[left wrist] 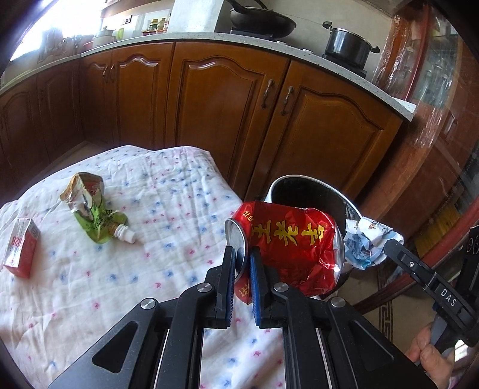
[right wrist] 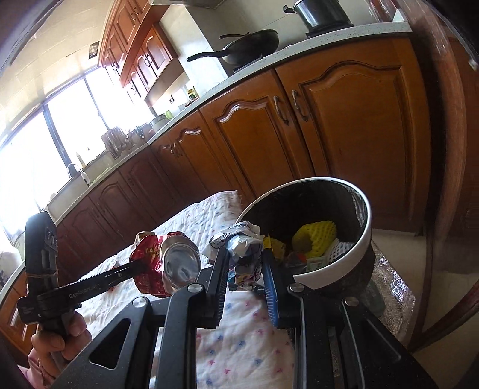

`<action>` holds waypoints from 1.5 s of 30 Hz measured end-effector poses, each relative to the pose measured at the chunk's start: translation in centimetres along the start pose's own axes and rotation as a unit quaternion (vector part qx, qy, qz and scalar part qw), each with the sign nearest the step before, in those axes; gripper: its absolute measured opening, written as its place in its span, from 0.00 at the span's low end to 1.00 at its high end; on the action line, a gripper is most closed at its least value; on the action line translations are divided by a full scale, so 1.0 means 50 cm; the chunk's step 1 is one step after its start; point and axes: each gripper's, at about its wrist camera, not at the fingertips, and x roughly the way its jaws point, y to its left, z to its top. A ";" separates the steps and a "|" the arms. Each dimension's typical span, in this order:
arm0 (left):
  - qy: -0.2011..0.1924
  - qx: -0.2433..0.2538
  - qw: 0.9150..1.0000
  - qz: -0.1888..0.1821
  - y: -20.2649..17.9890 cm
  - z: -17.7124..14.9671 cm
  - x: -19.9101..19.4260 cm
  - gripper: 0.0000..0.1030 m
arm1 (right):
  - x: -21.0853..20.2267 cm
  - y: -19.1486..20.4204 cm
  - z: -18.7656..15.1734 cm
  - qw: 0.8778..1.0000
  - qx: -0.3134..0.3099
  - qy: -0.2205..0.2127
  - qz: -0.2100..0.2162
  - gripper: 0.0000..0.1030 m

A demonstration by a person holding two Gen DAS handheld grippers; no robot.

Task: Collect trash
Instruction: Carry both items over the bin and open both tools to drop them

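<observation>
My left gripper (left wrist: pixel 242 254) is shut on the rim of a crushed red can (left wrist: pixel 287 239) with gold characters, held above the table edge beside the bin. The can also shows in the right wrist view (right wrist: pixel 167 263). My right gripper (right wrist: pixel 244 254) is shut on a crumpled white and blue wrapper (right wrist: pixel 244 248), held just in front of the bin's rim; the wrapper shows in the left wrist view (left wrist: pixel 368 242) too. The white-rimmed bin (right wrist: pixel 363 236) with a black liner holds yellow foam and other scraps. A green spouted pouch (left wrist: pixel 92 209) and a small red and white carton (left wrist: pixel 22 251) lie on the cloth.
The table carries a white cloth (left wrist: pixel 149 269) with pink and blue dots. Wooden kitchen cabinets (left wrist: pixel 227 98) stand behind, with a wok (left wrist: pixel 260 18) and a pot (left wrist: pixel 347 45) on the counter. A wooden door frame (right wrist: pixel 449 149) is at the right.
</observation>
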 end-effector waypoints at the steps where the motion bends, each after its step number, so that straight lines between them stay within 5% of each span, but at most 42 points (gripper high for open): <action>1: 0.000 0.003 1.000 0.000 -0.007 0.005 0.006 0.08 | -0.001 -0.007 0.005 1.000 0.002 -0.002 -0.004 0.22; 15: 0.022 0.061 0.998 -0.002 -0.108 0.086 0.142 0.08 | 0.023 -0.081 0.059 0.999 0.012 -0.014 -0.046 0.22; 33: 0.060 0.083 0.995 0.009 -0.152 0.102 0.253 0.09 | 0.091 -0.132 0.081 0.998 0.025 0.019 -0.061 0.23; 36: 0.070 0.073 0.995 0.003 -0.150 0.103 0.262 0.15 | 0.100 -0.134 0.083 0.997 0.025 0.027 -0.066 0.29; 38: 0.073 0.069 0.995 0.000 -0.147 0.102 0.260 0.21 | 0.102 -0.138 0.082 0.997 0.029 0.030 -0.069 0.42; 45: 0.062 0.055 0.997 0.003 -0.129 0.075 0.234 0.22 | 0.085 -0.140 0.074 0.997 0.041 0.021 -0.060 0.50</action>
